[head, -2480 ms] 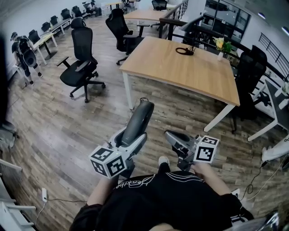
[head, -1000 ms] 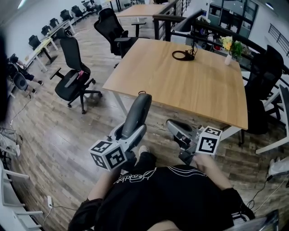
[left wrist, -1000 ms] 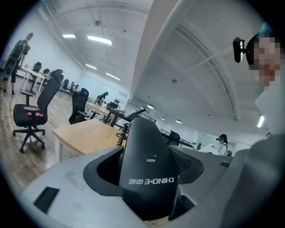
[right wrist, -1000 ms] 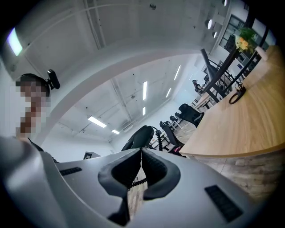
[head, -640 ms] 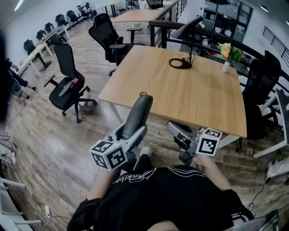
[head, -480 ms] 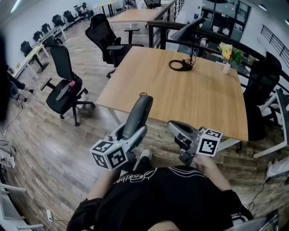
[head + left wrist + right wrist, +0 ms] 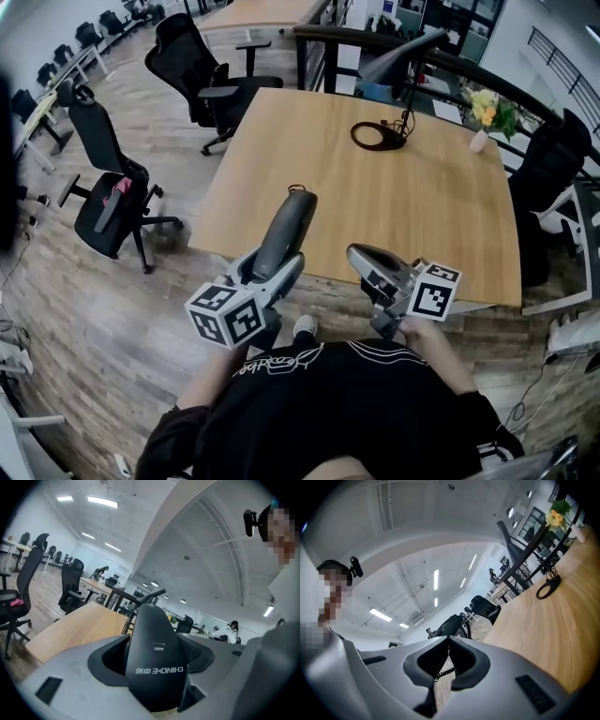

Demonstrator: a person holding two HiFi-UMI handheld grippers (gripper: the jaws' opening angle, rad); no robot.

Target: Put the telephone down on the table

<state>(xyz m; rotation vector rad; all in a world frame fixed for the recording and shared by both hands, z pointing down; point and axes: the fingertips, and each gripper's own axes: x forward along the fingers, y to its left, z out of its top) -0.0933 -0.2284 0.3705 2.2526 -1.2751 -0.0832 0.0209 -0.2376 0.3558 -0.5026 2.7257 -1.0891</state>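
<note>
Lower end of the telephone [image 7: 287, 230] hidden inside left tool [image 7: 273, 271]

The worktop [image 7: 356, 202] is a rectangular slab of light wood, and most of its surface is bare. At 12 o'clock on it, near the far edge, lies a black ring [image 7: 378, 137] with a thin black stem rising from it. At 2 o'clock, near the far right corner, stands a small pale vase [image 7: 479, 141] with yellow flowers. The worktop stands on a wood-plank floor [image 7: 94, 309]. The floor also carries black office chairs [image 7: 108, 187] from 9 to 11 o'clock.
</note>
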